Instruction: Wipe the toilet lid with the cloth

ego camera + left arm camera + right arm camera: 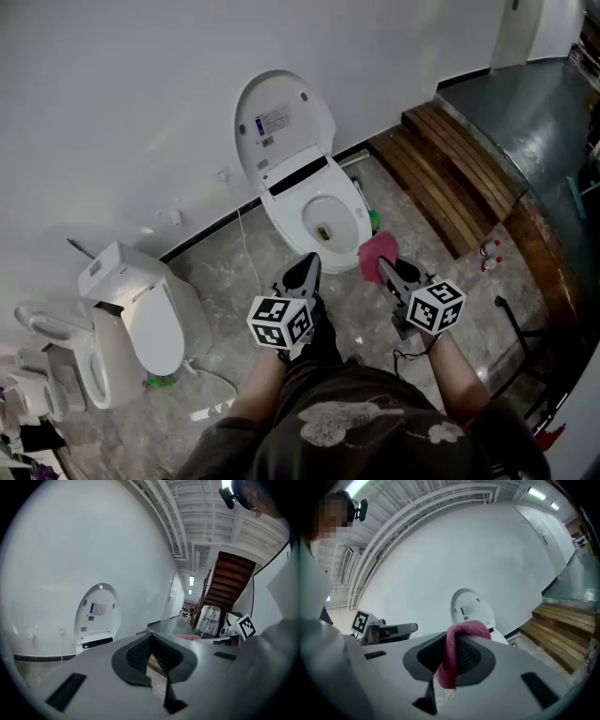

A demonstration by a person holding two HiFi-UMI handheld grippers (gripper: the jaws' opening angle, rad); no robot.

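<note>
Right gripper jaws clamped on the pink cloth, which folds over their tips; cloth sits centre-right of frame, just beside the lower-right rim of the open bowl; toilet lid stands raised against the wall at upper centre, long axis running up-frame; it lies up and left of the cloth, beyond the bowl; left gripper jaws together on nothing, just below the bowl; both about equally far from the lid, so the cloth hand probably reaches forward over the bowl; second toilet lower left; wooden steps upper right.
</note>
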